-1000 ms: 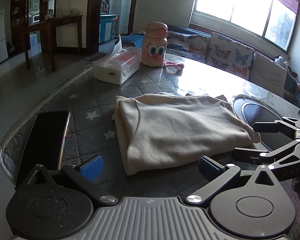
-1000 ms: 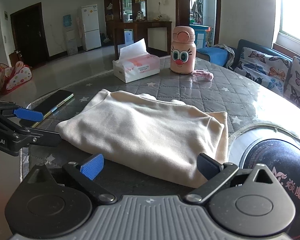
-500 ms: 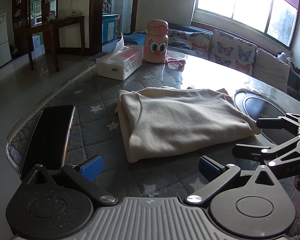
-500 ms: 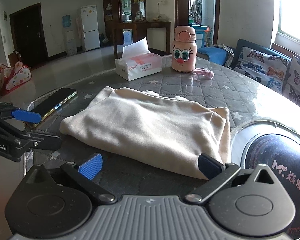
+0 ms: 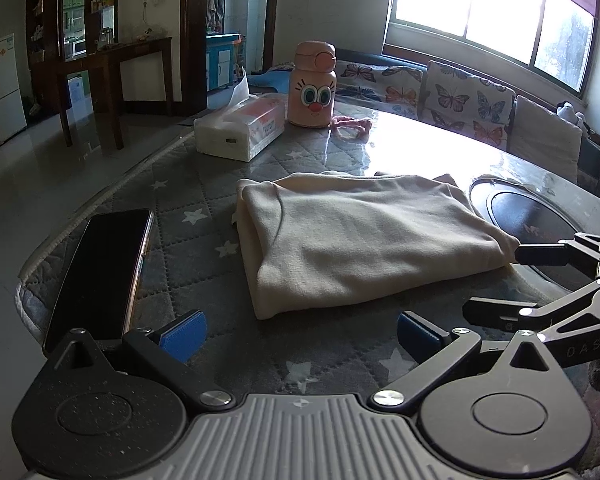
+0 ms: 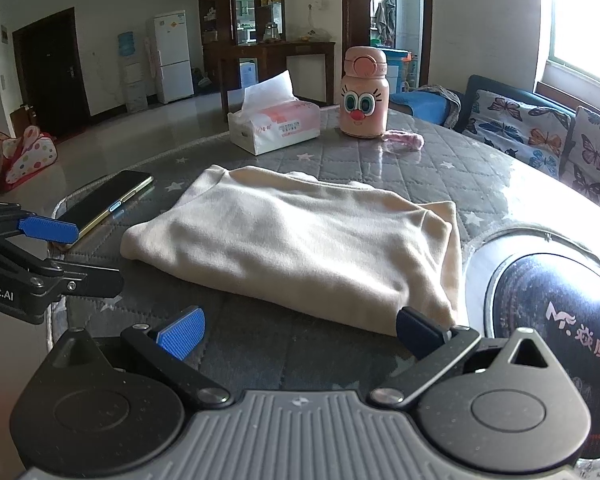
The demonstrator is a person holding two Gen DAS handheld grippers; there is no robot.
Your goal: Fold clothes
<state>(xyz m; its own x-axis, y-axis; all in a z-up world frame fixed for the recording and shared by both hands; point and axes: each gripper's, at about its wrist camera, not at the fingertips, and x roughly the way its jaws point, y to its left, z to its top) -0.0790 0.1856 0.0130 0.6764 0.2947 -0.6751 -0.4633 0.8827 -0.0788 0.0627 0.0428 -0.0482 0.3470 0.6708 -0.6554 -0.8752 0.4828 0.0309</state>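
A cream garment lies folded in a flat rectangle on the grey star-quilted table. In the left wrist view my left gripper is open just short of the garment's near edge, nothing between its blue pads. My right gripper comes in from the right, one black finger touching the garment's right corner. In the right wrist view the same garment spreads ahead of my open right gripper, whose right finger sits at the near corner. My left gripper stands open at the left, clear of the cloth.
A black phone lies near the table's left edge. A tissue box, a pink cartoon bottle and a pink hair band stand at the far side. A round black hob is set into the table at right. A butterfly-cushion sofa lies beyond.
Both grippers have drawn back from the garment, so a strip of table now shows before the left one. The garment stays folded and still. Both stay open.
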